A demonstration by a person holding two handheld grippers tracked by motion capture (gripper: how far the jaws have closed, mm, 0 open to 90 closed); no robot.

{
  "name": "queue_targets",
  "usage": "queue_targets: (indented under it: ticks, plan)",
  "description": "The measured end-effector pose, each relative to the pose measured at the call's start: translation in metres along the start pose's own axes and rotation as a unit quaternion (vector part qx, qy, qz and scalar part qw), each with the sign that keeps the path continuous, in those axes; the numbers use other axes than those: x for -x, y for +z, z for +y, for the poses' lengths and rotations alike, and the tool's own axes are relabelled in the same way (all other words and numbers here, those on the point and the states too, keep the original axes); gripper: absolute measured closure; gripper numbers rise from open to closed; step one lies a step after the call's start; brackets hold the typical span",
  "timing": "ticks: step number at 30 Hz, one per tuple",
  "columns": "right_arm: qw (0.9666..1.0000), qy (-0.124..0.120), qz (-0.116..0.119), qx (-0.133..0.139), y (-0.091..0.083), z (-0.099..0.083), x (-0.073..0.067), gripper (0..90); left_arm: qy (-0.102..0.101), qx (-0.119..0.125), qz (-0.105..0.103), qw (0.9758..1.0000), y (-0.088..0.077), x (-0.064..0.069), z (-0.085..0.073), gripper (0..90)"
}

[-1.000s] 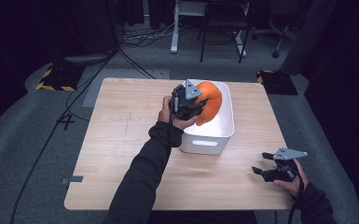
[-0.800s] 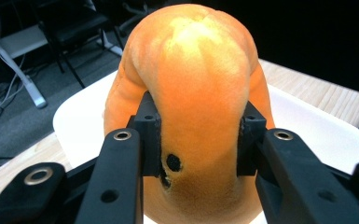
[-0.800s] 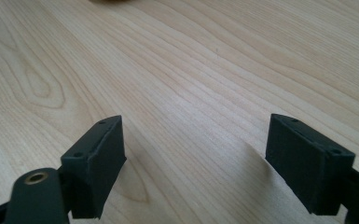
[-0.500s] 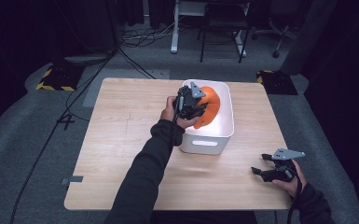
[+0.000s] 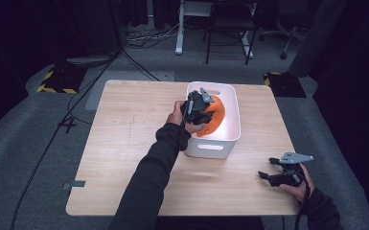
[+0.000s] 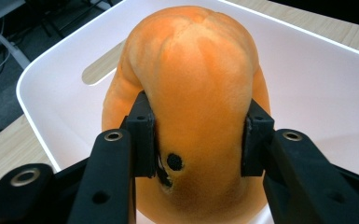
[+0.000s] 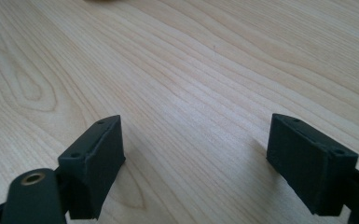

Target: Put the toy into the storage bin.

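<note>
An orange plush toy (image 6: 196, 70) hangs inside the white plastic bin (image 6: 307, 84), with my left gripper (image 6: 198, 135) shut on its narrow lower part. Both pads (image 6: 142, 140) still press into the soft fabric, though the jaws have just been opening a little. In the high view the left gripper (image 5: 206, 112) is low over the bin (image 5: 230, 139) and the toy (image 5: 216, 117) lies beneath it. My right gripper (image 5: 264, 175) rests on the wooden table (image 5: 134, 143) near the front right corner. Its jaws stand open (image 7: 214, 154) over bare wood.
The bin stands at the table's back right of centre. Around the table the floor is dark, with cables (image 5: 57, 134) at the left, a yellow-black striped block (image 5: 57, 81) and a desk frame and chair (image 5: 220, 28) behind.
My left gripper has moved right and down into the bin with the orange toy. The right gripper has stayed where it was.
</note>
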State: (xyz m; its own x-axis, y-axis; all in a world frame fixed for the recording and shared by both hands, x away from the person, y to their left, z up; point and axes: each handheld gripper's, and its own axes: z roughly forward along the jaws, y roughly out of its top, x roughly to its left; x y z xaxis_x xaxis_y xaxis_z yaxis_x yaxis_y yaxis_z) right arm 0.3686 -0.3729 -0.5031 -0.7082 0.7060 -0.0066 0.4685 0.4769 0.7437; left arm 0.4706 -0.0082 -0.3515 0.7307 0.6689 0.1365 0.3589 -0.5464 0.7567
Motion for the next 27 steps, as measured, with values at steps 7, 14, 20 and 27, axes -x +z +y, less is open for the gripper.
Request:
queue_targets:
  ticks: [7, 14, 20, 27]
  plan:
    - [1.0000, 0.000, 0.000, 0.000, 0.000, 0.000, 0.000, 18.8, 0.015, -0.040, -0.016, 0.9990, 0.005, 0.001, -0.001, 50.4]
    - [1.0000, 0.000, 0.000, 0.000, 0.000, 0.000, 0.000, 18.8, 0.008, -0.055, -0.020, 0.9983, 0.008, -0.001, -0.003, 41.2]
    - [1.0000, 0.000, 0.000, 0.000, 0.000, 0.000, 0.000, 18.8, 0.006, -0.063, -0.018, 0.9978, 0.009, -0.003, -0.004, 34.8]
    - [1.0000, 0.000, 0.001, 0.000, 0.000, 0.000, 0.000, 18.8, -0.007, -0.051, -0.017, 0.9985, 0.009, -0.004, -0.005, 28.5]
